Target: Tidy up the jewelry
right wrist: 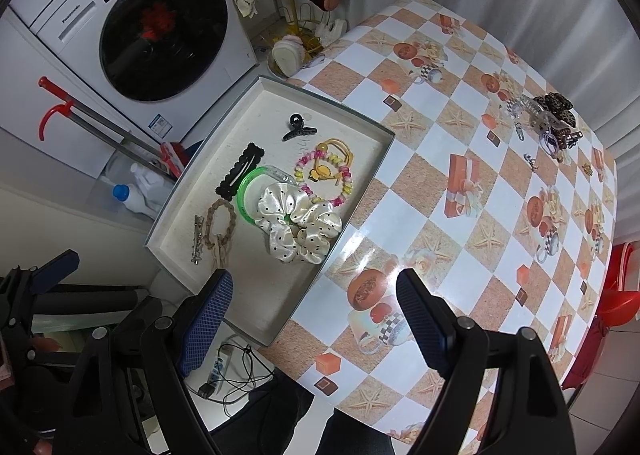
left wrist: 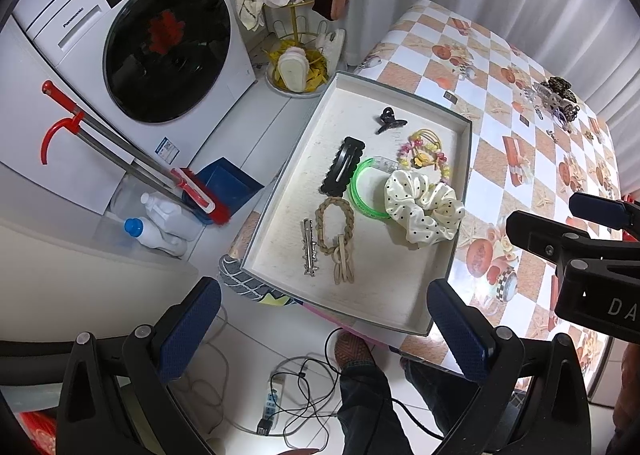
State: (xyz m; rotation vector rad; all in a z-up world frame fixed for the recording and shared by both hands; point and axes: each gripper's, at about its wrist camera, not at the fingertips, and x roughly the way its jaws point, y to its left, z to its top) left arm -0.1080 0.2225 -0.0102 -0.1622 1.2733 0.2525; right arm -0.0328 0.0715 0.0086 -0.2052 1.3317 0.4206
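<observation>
Both grippers (left wrist: 324,329) (right wrist: 314,319) hover, jaws apart

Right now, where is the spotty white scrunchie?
The spotty white scrunchie lies inside the tray, near its right wall, touching the green bangle, just below the beaded bracelet.

Scrunchie (left wrist: 424,211) glossy satin cloth; hoop (left wrist: 362,191) translucent green plastic; clip (left wrist: 309,247) shiny metal; counter (right wrist: 460,223) glossy oilcloth; tray (left wrist: 280,239) matt.
</observation>
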